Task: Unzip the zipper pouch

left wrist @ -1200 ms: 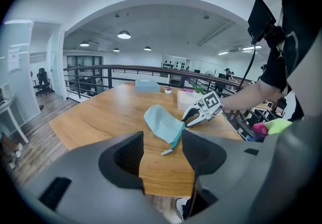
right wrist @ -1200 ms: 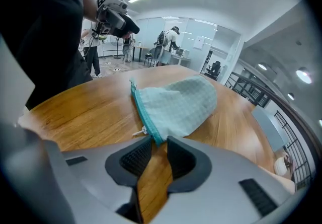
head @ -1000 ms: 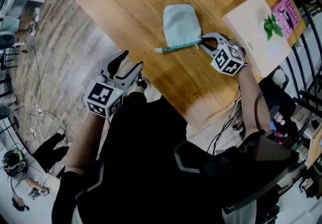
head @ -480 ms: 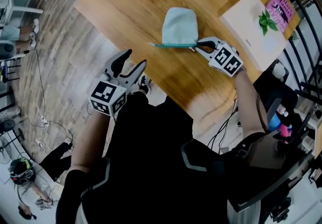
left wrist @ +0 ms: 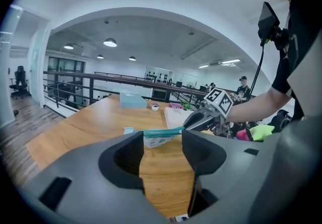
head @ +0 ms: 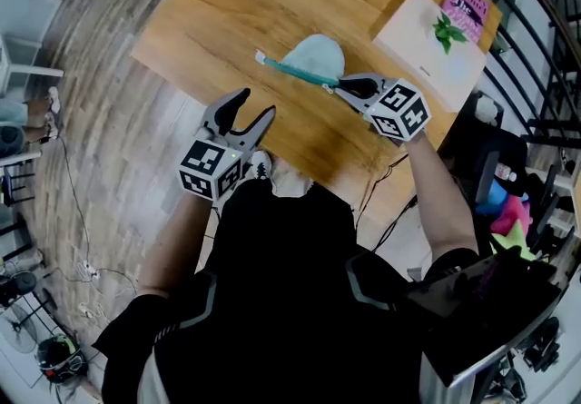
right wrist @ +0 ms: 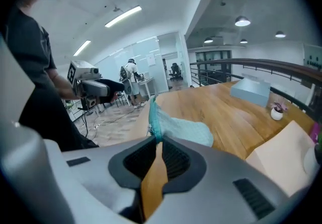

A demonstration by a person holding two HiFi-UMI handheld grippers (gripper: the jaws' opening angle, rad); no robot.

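While the left gripper [head: 247,112] holds its jaws wide and empty, the zipper pouch [head: 314,55] well ahead of them on the tabletop [head: 227,12], the right gripper [head: 340,84] pinches the pouch's teal zipper end between narrow jaws, contents hidden.

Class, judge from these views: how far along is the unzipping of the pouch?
Done: the right gripper pinches one end of the teal zipper of the pouch lying on the table. In hand: only that grip; the left gripper hovers open and empty near the table edge. Left: brace the pouch and draw the zipper open; no opening shows yet.
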